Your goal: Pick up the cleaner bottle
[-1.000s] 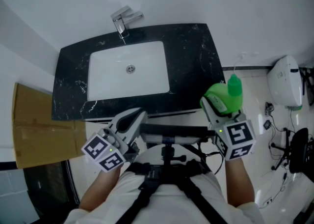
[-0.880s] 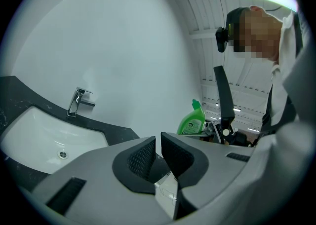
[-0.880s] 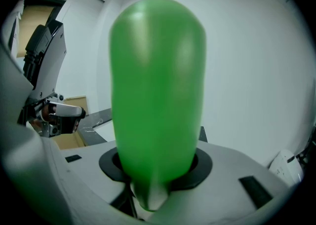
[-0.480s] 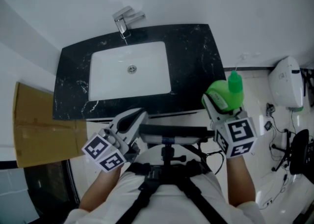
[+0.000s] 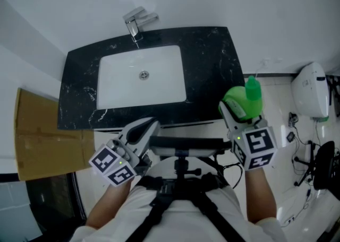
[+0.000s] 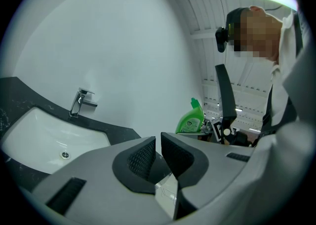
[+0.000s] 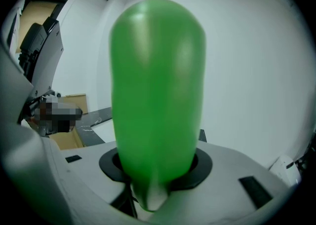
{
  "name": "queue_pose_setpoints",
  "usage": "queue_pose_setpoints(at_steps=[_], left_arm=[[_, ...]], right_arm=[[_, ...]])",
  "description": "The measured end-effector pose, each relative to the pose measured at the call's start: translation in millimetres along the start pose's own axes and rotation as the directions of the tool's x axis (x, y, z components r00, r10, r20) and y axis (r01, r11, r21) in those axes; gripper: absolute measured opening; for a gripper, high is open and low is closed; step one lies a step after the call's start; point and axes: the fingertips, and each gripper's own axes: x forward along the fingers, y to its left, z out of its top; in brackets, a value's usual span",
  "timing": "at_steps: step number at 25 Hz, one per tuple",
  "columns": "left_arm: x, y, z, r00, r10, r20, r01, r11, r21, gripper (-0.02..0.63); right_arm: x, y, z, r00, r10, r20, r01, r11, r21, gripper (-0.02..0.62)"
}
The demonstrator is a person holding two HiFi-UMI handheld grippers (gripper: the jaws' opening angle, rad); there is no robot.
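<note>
Head view: black marble countertop (image 5: 210, 71) with white rectangular inset sink (image 5: 159, 76), chrome faucet (image 5: 135, 23) at its far edge, flat brown cardboard box (image 5: 37, 140) left of the counter, white rounded appliance (image 5: 309, 89) far right on the pale floor. Left gripper (image 5: 144, 127) sits at the counter's near edge and is not touching the counter's things. Right gripper (image 5: 236, 109) is off the counter's right front corner, clamped on the green plastic cleaner bottle (image 5: 247, 100), which is held in the air clear of the counter. Left gripper view: left gripper (image 6: 158, 152) has its dark ribbed pads drawn almost together, thin slit only, nothing in it; beyond are the sink (image 6: 44, 137), faucet (image 6: 79, 101) and countertop (image 6: 118, 131), and the cleaner bottle (image 6: 192, 119) shows well to the right, cap up. Right gripper view: the green bottle (image 7: 158, 95) fills the centre, its body seated between the jaws of the right gripper (image 7: 155, 179), pads pressed on both sides; cardboard box (image 7: 66, 140) and countertop edge (image 7: 96, 115) low at left.
</note>
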Motion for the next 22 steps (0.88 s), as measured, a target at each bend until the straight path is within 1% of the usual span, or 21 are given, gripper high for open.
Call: queue_pose_setpoints(at_steps=[18,22], left_arm=[[-1.3,3.0,0.1,1.0,0.006,0.0,-0.006,1.0,0.001,0.02],[-0.9,2.8,0.1,1.0,0.005,-0.001,-0.005,1.0,0.001,0.02]], right_arm=[[6.0,1.4,2.8,1.0,0.009,0.002,-0.009,1.0,0.004,0.166],[5.9,-0.9,2.7,1.0,-0.006,0.005,0.006,1.0,0.012,0.166]])
